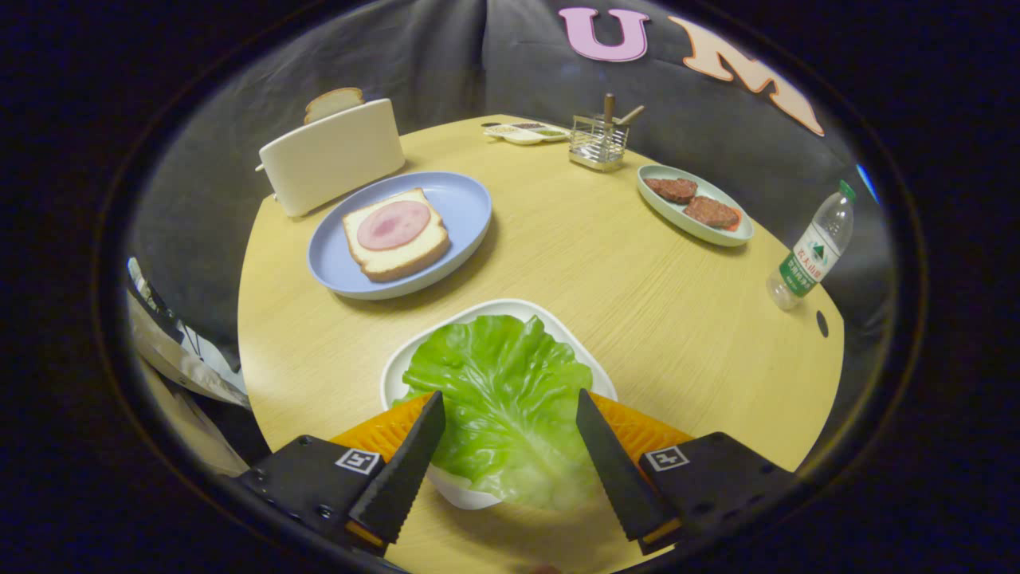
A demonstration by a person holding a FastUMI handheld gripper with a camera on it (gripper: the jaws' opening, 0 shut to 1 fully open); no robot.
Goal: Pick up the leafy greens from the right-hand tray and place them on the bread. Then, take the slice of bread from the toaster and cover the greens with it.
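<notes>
A green lettuce leaf (502, 399) lies on a white tray (494, 309) on the round wooden table. My gripper (510, 402) is open, its two fingers standing either side of the leaf and above it, apart from its edges. Beyond the tray, a blue plate (462, 195) carries a slice of bread (396, 235) topped with a round slice of ham (394, 224). Behind that plate stands a white toaster (333, 155) with a second slice of bread (334, 103) sticking up out of its slot.
A pale green dish (692, 227) with two brown patties sits at the far right. A wire holder (598, 141) with utensils and a small divided dish (526, 132) stand at the table's back. A plastic water bottle (810, 251) stands near the right edge.
</notes>
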